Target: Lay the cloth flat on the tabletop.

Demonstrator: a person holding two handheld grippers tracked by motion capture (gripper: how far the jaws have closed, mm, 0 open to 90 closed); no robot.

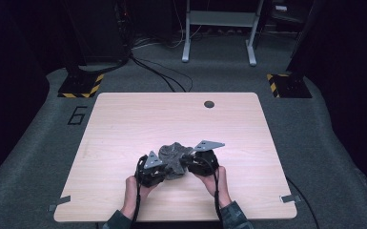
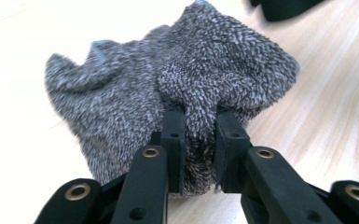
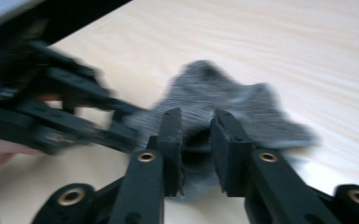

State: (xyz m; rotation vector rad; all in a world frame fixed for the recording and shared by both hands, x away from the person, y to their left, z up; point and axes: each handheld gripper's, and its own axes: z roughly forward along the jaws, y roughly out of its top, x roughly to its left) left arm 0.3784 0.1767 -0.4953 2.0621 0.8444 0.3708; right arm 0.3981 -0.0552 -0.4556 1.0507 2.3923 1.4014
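Item: grey fleecy cloth (image 1: 172, 157), bunched on the near middle of the desk (image 1: 124, 124); we grip one fold in the nearly closed left tool (image 2: 200, 128), while our right tool (image 3: 196, 126), narrowly parted, straddles another fold, presumably to spread it.

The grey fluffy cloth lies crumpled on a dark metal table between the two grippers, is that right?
Not quite: the table is light wood, not dark metal, as the high view shows. The grey fluffy cloth does lie crumpled on it between the left gripper and right gripper.
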